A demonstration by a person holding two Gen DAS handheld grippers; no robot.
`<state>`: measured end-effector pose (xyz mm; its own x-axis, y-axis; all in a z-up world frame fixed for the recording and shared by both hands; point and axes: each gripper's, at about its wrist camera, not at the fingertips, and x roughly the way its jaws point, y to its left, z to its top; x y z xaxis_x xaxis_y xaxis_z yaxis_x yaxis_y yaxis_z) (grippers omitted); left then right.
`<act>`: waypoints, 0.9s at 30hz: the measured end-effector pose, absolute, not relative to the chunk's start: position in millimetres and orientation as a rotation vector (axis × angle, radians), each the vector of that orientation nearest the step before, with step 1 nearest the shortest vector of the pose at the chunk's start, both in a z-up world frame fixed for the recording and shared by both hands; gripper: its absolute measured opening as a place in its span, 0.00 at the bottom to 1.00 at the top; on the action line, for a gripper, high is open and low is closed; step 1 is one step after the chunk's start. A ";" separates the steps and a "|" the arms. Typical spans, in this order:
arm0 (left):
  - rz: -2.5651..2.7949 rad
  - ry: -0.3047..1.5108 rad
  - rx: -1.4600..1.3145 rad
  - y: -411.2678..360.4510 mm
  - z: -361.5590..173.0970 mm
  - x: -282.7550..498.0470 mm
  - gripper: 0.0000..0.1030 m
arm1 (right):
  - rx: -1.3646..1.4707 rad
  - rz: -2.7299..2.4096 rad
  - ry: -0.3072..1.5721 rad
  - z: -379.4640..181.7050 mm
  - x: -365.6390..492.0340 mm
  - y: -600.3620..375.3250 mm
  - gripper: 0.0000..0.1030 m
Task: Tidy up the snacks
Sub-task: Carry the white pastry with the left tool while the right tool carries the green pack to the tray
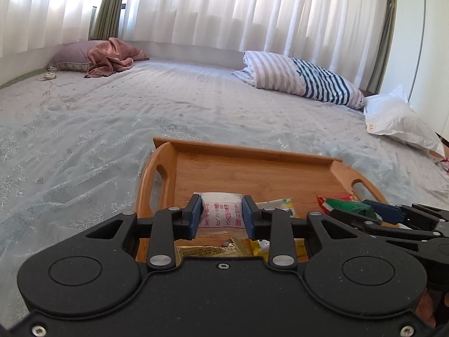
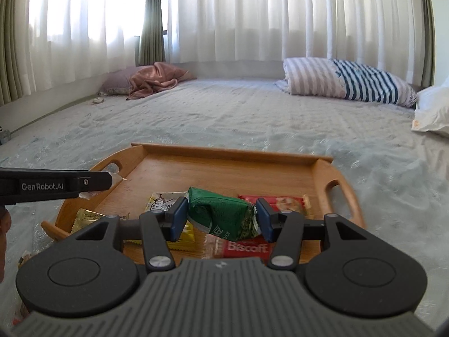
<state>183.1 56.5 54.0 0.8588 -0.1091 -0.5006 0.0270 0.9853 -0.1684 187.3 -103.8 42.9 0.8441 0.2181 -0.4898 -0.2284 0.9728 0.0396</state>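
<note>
- Right gripper (image 2: pixel 220 219) clamps a green snack packet (image 2: pixel 221 214) between its blue pads, held just above the wooden tray (image 2: pixel 230 151).
- Below that packet: red Biscoff packet (image 2: pixel 247 248), yellow packets (image 2: pixel 160 199) to its left on the tray floor.
- Left gripper (image 1: pixel 222 216) pinches a white packet with red print (image 1: pixel 223 212), low over the tray's near-left part.
- Tray rests on the bed (image 2: pixel 252 112); striped pillow (image 2: pixel 348 82) far ahead, right.

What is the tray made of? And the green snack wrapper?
The tray looks like bamboo or light wood with a smooth finish: fine straight grain shows. The green wrapper, held in the right tongs, looks like thin shiny plastic or foil film: it crinkles and glints.
</note>
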 end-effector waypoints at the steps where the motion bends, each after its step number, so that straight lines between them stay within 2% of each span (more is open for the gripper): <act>1: -0.070 0.534 -0.154 56.4 52.1 184.8 0.29 | -0.018 0.234 0.521 40.4 190.6 -101.8 0.54; 27: -0.056 0.595 -0.132 47.9 26.2 207.1 0.29 | -0.044 0.190 0.624 24.0 223.2 -89.1 0.57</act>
